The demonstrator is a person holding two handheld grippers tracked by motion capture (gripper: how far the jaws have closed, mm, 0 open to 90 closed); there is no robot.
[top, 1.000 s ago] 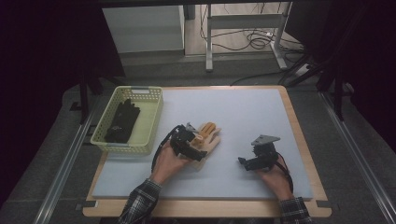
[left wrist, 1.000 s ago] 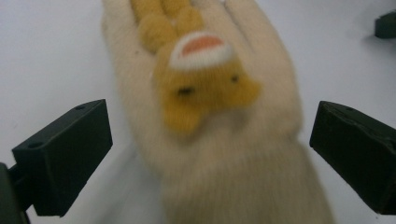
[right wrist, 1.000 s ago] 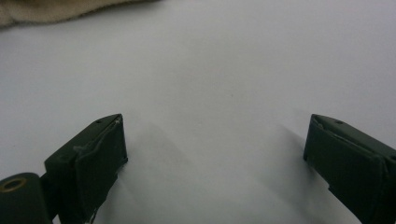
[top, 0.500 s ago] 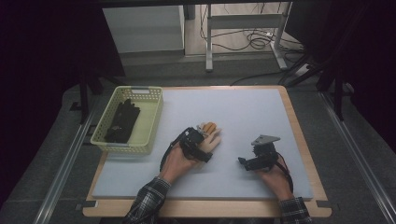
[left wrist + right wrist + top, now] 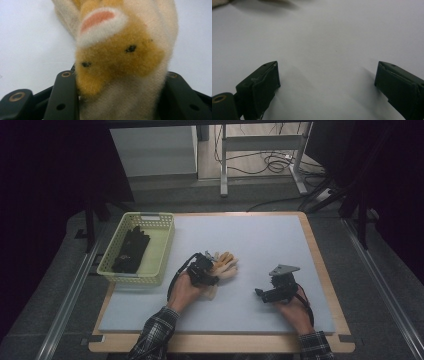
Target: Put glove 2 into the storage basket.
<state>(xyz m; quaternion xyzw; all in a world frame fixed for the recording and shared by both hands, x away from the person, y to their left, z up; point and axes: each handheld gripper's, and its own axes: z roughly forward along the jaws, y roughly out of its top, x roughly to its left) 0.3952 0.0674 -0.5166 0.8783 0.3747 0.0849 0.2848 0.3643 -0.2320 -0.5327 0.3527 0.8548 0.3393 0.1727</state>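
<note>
A fuzzy cream-and-orange glove (image 5: 228, 265) with an animal face lies mid-table on the pale mat (image 5: 260, 235). My left gripper (image 5: 213, 271) is at its near end. Its jaws have just been closing, and in the left gripper view both black fingers (image 5: 63, 92) press into the sides of the glove (image 5: 120, 55). My right gripper (image 5: 259, 293) rests on the mat to the right, apart from the glove and pointing left. In the right gripper view its fingers (image 5: 265, 80) stand wide apart over bare mat.
A pale green basket (image 5: 164, 251) holding black gloves (image 5: 131, 249) stands at the table's left edge. The wooden table rim (image 5: 320, 270) frames the mat. Beyond the far edge are a white cabinet, desk legs and floor cables.
The left gripper's jaws have closed in on the glove's near end, with the hand shifting only slightly. The right hand and its gripper have stayed still.
</note>
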